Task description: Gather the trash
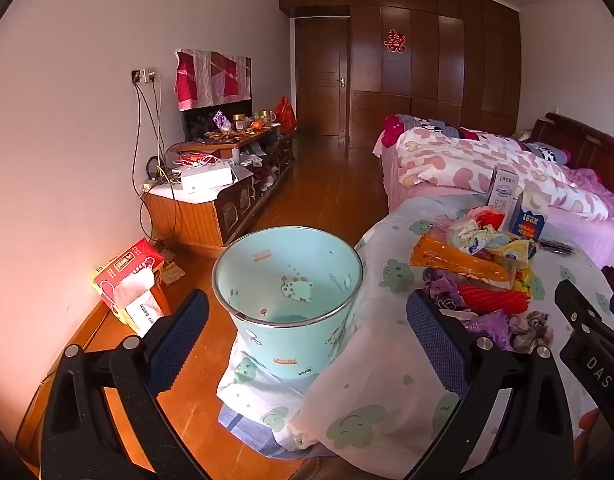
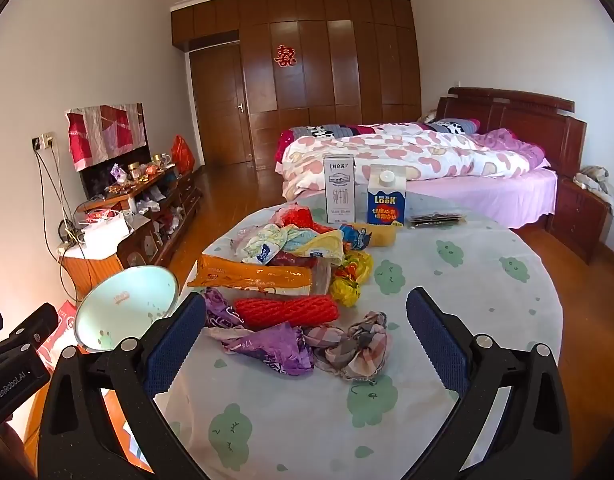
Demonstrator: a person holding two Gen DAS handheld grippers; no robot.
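Observation:
A pile of trash lies on the round table (image 2: 467, 280): an orange wrapper (image 2: 251, 276), a red foam net (image 2: 287, 309), a purple wrapper (image 2: 275, 346), a checked crumpled wrapper (image 2: 355, 346), a yellow bag (image 2: 349, 276). A white milk carton (image 2: 340, 188) and a blue LOOK carton (image 2: 386, 196) stand behind. A light-blue bin (image 1: 287, 280) stands on the floor left of the table; it also shows in the right wrist view (image 2: 127, 304). My left gripper (image 1: 307, 328) is open above the bin. My right gripper (image 2: 307, 332) is open above the purple and checked wrappers.
A red tissue box (image 1: 127, 280) lies on the floor by the wall. A cluttered wooden TV cabinet (image 1: 227, 184) runs along the left wall. A bed (image 2: 427, 160) with a pink quilt stands behind the table. The tablecloth (image 1: 347, 400) hangs to the floor.

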